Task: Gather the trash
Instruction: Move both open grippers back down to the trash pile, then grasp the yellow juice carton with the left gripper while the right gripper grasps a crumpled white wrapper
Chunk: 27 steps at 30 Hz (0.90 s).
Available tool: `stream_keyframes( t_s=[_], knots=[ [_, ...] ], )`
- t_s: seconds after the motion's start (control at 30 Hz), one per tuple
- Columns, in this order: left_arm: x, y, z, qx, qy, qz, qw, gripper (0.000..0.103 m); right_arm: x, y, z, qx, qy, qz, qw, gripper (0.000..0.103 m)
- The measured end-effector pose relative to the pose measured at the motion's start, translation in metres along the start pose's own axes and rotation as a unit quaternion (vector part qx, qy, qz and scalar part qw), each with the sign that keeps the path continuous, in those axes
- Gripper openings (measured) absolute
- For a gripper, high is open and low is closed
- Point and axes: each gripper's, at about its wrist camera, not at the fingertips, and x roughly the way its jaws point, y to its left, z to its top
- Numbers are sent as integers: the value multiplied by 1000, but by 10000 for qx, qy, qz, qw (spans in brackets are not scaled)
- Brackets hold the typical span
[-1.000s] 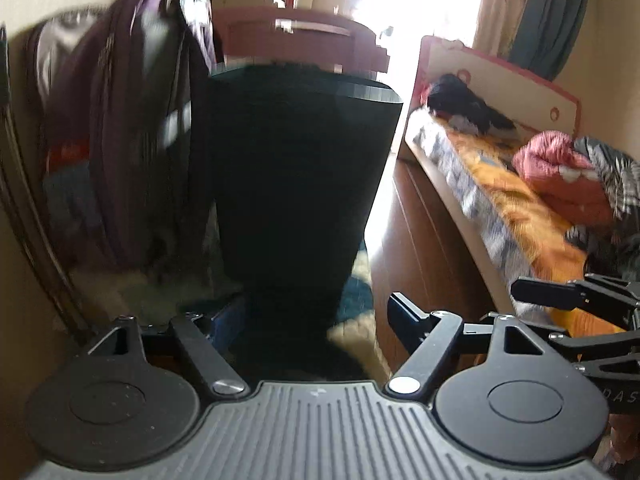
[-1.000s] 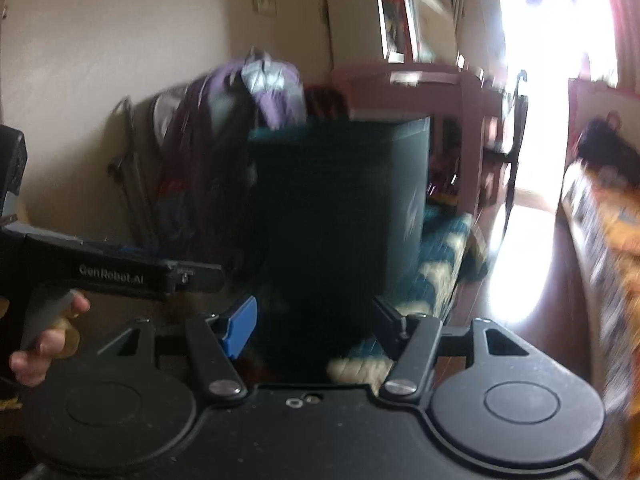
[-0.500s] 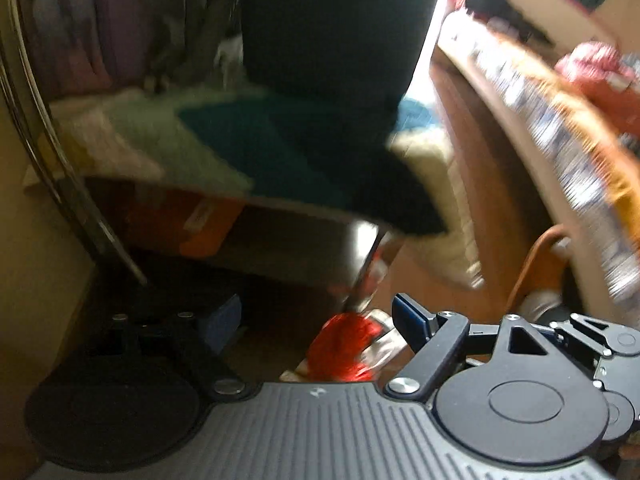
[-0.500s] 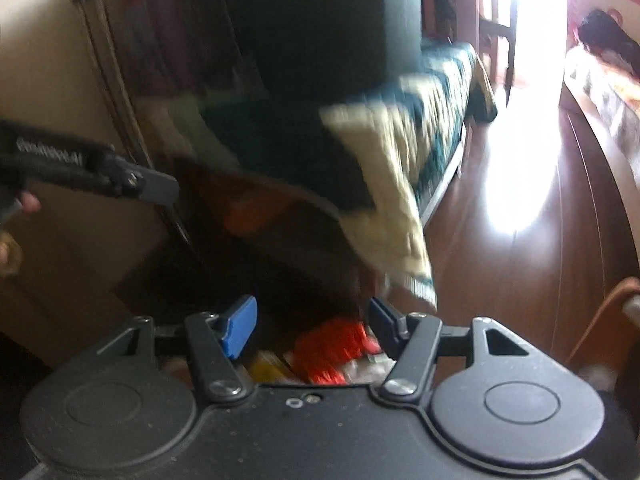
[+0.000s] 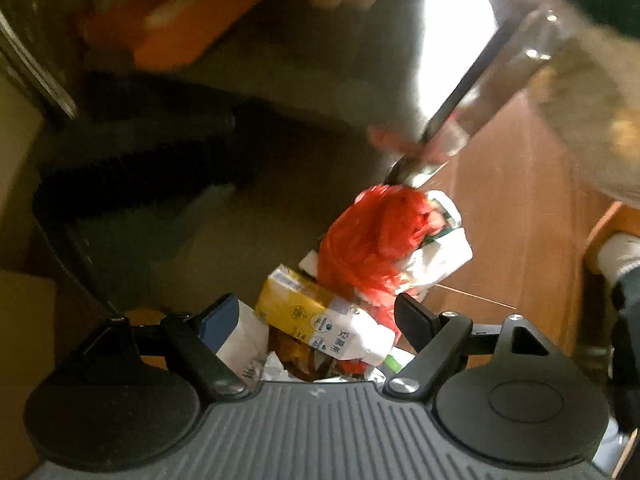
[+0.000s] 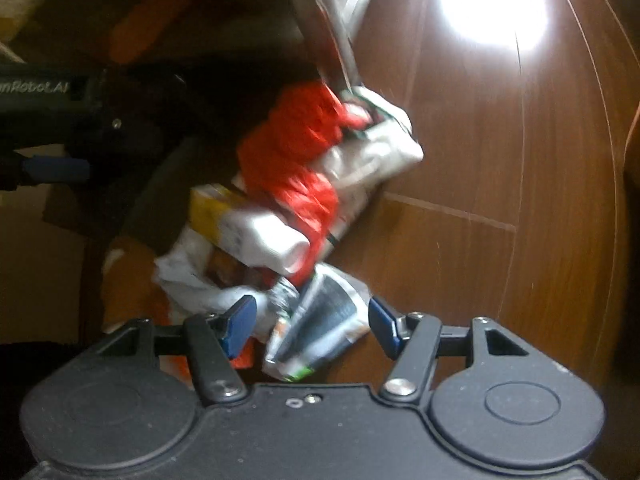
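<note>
I hold both tools pointing steeply down at a heap of trash on the wooden floor [image 6: 500, 168]. My left gripper [image 5: 310, 322] has just been spreading its jaws; they stand wide and grip nothing, with a yellow-and-white drink carton [image 5: 320, 316] lying between and just beyond the tips. My right gripper [image 6: 308, 320] is also open and empty, and a crumpled printed wrapper [image 6: 320, 320] sits in the gap between its blue pads [image 6: 240, 320] without being pinched. Behind the carton the pile rises into a red plastic bag [image 5: 376, 240] pressed against a white bag [image 5: 444, 256], with crumpled white paper [image 6: 188, 272] at the near left. A shiny metal leg [image 5: 472, 92] comes down slantwise right to the top of the red bag, crowding the far side of the heap. To the left, a dark dustpan [image 5: 132, 220] and a black bristled brush [image 5: 140, 164] lie in shadow, and blurred orange things [image 5: 180, 28] sit further back. Sunlight glares off the boards beyond.
</note>
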Motion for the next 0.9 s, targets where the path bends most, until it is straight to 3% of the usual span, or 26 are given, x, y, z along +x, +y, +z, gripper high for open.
stream_keyframes(
  t_s=[0.3, 0.47, 0.6, 0.73, 0.77, 0.83, 0.9],
  knots=[
    [77, 18, 4, -589, 734, 158, 9954, 85, 64, 3, -2, -50, 663, -44, 9978, 60],
    [107, 28, 2, -897, 1019, 27, 9907, 85, 92, 3, -4, -85, 912, -152, 9957, 59],
    [123, 34, 2, -1141, 1165, -147, 9865, 85, 103, -1, -4, 57, 1086, -86, 9940, 39],
    [132, 39, 3, -1268, 1243, -289, 9837, 83, 108, 0, -3, 44, 1156, -102, 9932, 37],
    [133, 42, 3, -1280, 1243, -301, 9835, 79, 108, 0, -3, 34, 1159, -102, 9932, 35],
    [133, 45, 5, -1354, 1233, -305, 9826, 70, 109, 0, -1, 21, 1162, -111, 9932, 23],
    [131, 51, 7, -1476, 1221, -305, 9810, 65, 109, 1, 0, 22, 1151, -103, 9933, 20]
  ],
)
